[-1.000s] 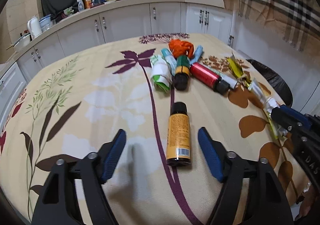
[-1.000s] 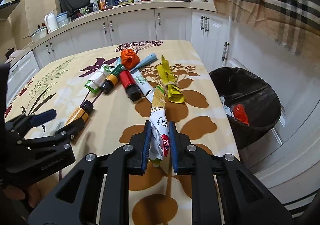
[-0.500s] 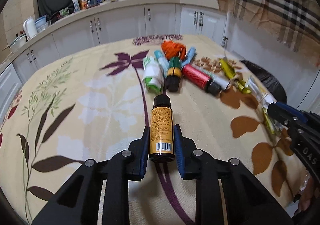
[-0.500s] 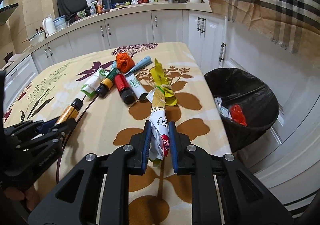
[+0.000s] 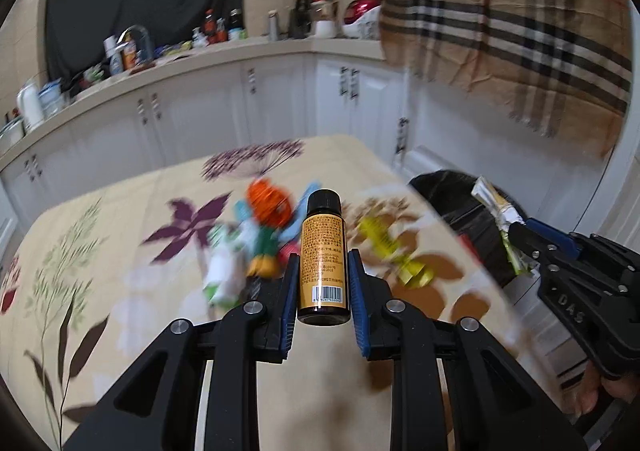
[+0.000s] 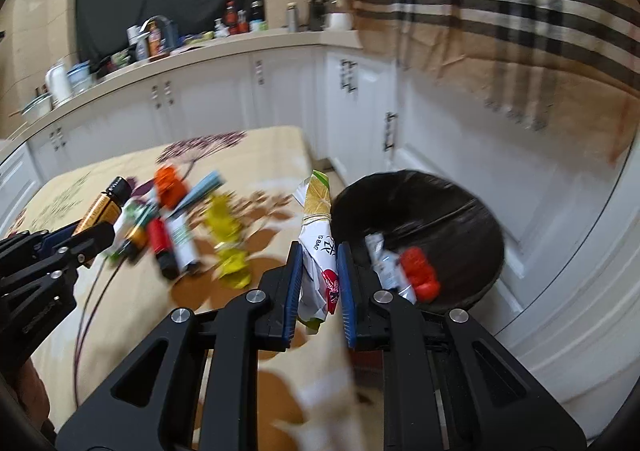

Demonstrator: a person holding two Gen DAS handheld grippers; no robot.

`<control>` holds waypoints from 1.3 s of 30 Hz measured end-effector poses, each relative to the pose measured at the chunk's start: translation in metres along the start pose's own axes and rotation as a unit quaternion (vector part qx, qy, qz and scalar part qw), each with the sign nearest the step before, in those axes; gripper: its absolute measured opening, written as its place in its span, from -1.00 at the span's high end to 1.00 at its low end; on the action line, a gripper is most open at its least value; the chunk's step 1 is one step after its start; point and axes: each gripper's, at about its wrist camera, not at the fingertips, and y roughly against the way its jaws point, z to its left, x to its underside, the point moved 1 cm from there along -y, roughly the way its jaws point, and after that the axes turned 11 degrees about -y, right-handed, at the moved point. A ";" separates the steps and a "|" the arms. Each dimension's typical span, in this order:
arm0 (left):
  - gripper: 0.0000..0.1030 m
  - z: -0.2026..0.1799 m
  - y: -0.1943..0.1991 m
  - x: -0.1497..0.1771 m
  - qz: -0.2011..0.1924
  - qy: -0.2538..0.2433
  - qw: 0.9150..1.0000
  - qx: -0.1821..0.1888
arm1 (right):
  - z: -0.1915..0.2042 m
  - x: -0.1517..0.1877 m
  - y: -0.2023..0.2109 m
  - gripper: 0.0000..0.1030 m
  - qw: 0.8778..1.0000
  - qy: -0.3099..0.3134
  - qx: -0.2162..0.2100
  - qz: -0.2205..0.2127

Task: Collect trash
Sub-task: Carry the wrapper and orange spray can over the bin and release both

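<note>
My left gripper (image 5: pixel 323 283) is shut on a small amber bottle (image 5: pixel 322 259) with a black cap, lifted off the table. My right gripper (image 6: pixel 319 283) is shut on a crumpled white and yellow wrapper (image 6: pixel 318 235), also off the table and close to the black-lined trash bin (image 6: pixel 472 211). The bin holds a red scrap and white wrappers. In the right wrist view the left gripper (image 6: pixel 76 235) shows at the left with the bottle (image 6: pixel 105 205). The right gripper (image 5: pixel 532 239) and wrapper (image 5: pixel 498 209) appear at the right of the left wrist view.
More trash lies blurred on the floral tablecloth (image 5: pixel 120 291): an orange wad (image 6: pixel 170 185), a red bottle (image 6: pixel 159 241), a yellow wrapper (image 6: pixel 228 239), tubes and a green-capped bottle. White cabinets (image 6: pixel 280 91) and a cluttered counter stand behind. A plaid cloth (image 6: pixel 500 11) hangs at right.
The left gripper closed on the amber bottle and lifted it off the table. The right gripper raised the wrapper and carried it toward the bin.
</note>
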 end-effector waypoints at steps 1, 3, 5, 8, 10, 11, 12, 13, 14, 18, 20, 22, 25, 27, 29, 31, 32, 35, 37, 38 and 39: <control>0.52 -0.004 -0.003 -0.006 -0.004 -0.003 1.000 0.004 | -0.005 -0.005 -0.003 0.66 1.000 -0.003 0.006 -0.004; 0.52 -0.015 -0.012 -0.022 -0.012 -0.012 1.000 0.013 | -0.015 -0.016 -0.009 0.66 1.000 -0.009 0.016 -0.009; 0.52 -0.024 -0.023 -0.035 -0.015 -0.017 0.999 0.025 | -0.023 -0.023 -0.016 0.66 1.000 -0.013 0.026 -0.012; 0.52 -0.038 -0.040 -0.052 -0.018 -0.026 0.999 0.037 | -0.038 -0.035 -0.030 0.66 0.999 -0.019 0.043 -0.015; 0.52 -0.049 -0.053 -0.063 -0.021 -0.036 0.998 0.040 | -0.048 -0.042 -0.038 0.66 0.998 -0.024 0.054 -0.016; 0.52 -0.052 -0.058 -0.066 -0.020 -0.039 0.998 0.041 | -0.053 -0.045 -0.043 0.66 0.998 -0.027 0.059 -0.016; 0.52 -0.056 -0.064 -0.070 -0.018 -0.041 0.998 0.043 | -0.057 -0.047 -0.047 0.66 0.997 -0.029 0.063 -0.016; 0.52 -0.059 -0.069 -0.072 -0.016 -0.043 0.998 0.045 | -0.061 -0.049 -0.050 0.66 0.997 -0.031 0.068 -0.016; 0.52 -0.063 -0.077 -0.076 -0.012 -0.044 0.998 0.048 | -0.065 -0.050 -0.053 0.66 0.997 -0.033 0.072 -0.017; 0.52 -0.077 -0.100 -0.084 -0.002 -0.052 0.997 0.054 | -0.081 -0.056 -0.067 0.66 0.995 -0.044 0.085 -0.016; 0.52 -0.083 -0.110 -0.087 0.003 -0.059 0.997 0.055 | -0.086 -0.058 -0.072 0.66 0.995 -0.047 0.090 -0.017; 0.52 -0.088 -0.119 -0.090 0.008 -0.063 0.996 0.056 | -0.093 -0.061 -0.077 0.66 0.994 -0.051 0.095 -0.017; 0.52 -0.096 -0.130 -0.094 0.015 -0.067 0.996 0.057 | -0.101 -0.064 -0.084 0.66 0.993 -0.058 0.100 -0.018; 0.52 -0.101 -0.137 -0.097 0.019 -0.070 0.996 0.056 | -0.106 -0.066 -0.089 0.66 0.993 -0.062 0.104 -0.019; 0.52 -0.107 -0.143 -0.098 0.023 -0.073 0.995 0.056 | -0.110 -0.066 -0.092 0.66 0.992 -0.064 0.108 -0.019; 0.52 -0.112 -0.151 -0.099 0.030 -0.077 0.995 0.058 | -0.114 -0.067 -0.097 0.66 0.991 -0.068 0.111 -0.017; 0.52 -0.114 -0.153 -0.098 0.033 -0.078 0.995 0.058 | -0.117 -0.066 -0.100 0.66 0.991 -0.071 0.112 -0.017; 0.52 -0.120 -0.163 -0.099 0.043 -0.084 0.994 0.060 | -0.121 -0.068 -0.105 0.65 0.990 -0.073 0.119 -0.016; 0.49 -0.122 -0.169 -0.099 0.049 -0.086 0.993 0.062 | -0.124 -0.068 -0.111 0.62 0.989 -0.078 0.123 -0.015; 0.46 -0.123 -0.171 -0.100 0.056 -0.088 0.993 0.062 | -0.126 -0.068 -0.113 0.58 0.989 -0.081 0.125 -0.015; 0.39 -0.123 -0.173 -0.100 0.059 -0.088 0.992 0.063 | -0.128 -0.068 -0.116 0.49 0.988 -0.084 0.128 -0.013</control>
